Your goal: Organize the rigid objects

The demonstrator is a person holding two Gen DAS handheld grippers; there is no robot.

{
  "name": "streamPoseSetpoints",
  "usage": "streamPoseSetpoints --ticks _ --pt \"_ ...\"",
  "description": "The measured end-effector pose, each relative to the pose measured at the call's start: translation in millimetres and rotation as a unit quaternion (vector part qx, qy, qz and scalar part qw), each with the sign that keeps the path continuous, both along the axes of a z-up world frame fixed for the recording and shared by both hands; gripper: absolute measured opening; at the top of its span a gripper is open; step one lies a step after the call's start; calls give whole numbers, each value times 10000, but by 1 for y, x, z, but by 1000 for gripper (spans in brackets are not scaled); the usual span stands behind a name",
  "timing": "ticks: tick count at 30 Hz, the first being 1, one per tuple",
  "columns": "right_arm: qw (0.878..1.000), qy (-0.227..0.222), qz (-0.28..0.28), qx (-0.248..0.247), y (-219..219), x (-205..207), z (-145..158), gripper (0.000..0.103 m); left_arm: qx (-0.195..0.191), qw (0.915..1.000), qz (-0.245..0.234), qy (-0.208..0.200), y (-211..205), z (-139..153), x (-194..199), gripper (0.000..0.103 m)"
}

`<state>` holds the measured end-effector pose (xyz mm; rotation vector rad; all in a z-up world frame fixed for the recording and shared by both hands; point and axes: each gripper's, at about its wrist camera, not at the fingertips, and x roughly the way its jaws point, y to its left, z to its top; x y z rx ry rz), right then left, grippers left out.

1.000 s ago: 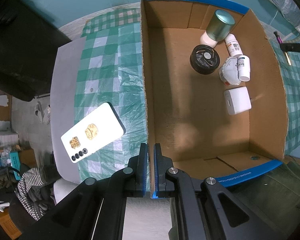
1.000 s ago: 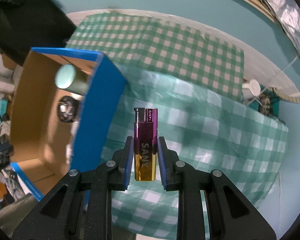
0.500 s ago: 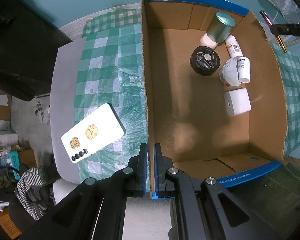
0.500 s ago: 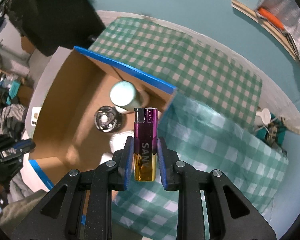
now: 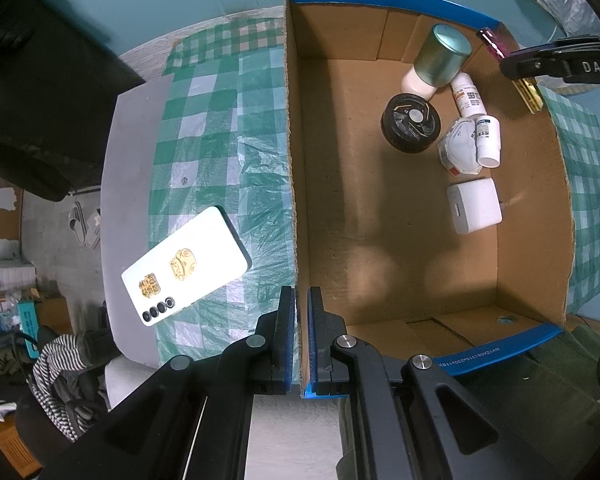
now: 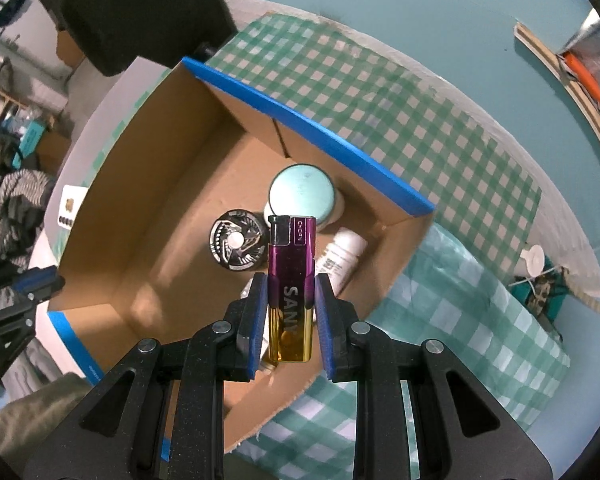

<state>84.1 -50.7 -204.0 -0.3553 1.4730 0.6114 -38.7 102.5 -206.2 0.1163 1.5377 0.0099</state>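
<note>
My right gripper (image 6: pixel 291 312) is shut on a purple and gold lighter (image 6: pixel 291 280) and holds it upright above the far right corner of the cardboard box (image 6: pixel 112 280). The lighter (image 5: pixel 528 92) and right gripper also show in the left wrist view over the box's right wall. My left gripper (image 5: pixel 301 336) is shut on the box's left wall (image 5: pixel 294 200) near the front corner. Inside the box lie a teal-lidded jar (image 5: pixel 440 58), a black round lid (image 5: pixel 410 122), two white bottles (image 5: pixel 488 140), a mask (image 5: pixel 458 146) and a white charger (image 5: pixel 474 204).
A white phone (image 5: pixel 184 266) lies face down on the green checked cloth (image 5: pixel 220 128) left of the box. The grey table edge (image 5: pixel 128 200) runs along the left. A dark chair and clutter stand beyond it.
My right gripper has carried the lighter left from over the cloth to above the box's inside. The left gripper and the box have not moved.
</note>
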Motion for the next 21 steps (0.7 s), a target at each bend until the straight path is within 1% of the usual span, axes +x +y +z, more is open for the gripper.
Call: streamPoseSetpoints --ticks 4,10,12,13,14,18,21 --pt "10000 5 -11 4 3 2 -2 22 -6 10000 0 3 1 0 0 5" --pt "9999 -52 -77 48 3 2 4 23 -10 10000 8 0 1 1 0 5" --pt "9999 -72 -106 60 2 2 7 26 -5 10000 1 3 1 0 0 5" --pt "9999 -92 -122 55 1 1 8 33 -6 10000 0 1 1 0 -1 5" --pt "9998 -118 -138 46 0 1 9 36 -4 10000 -6 1 1 0 0 5" --pt "9995 -155 -242 98 -6 -2 17 38 -16 10000 -7 -1 2 1 -1 5" --pt "9991 -195 -362 133 -12 -4 24 44 -6 10000 -32 -12 2 2 -1 5"
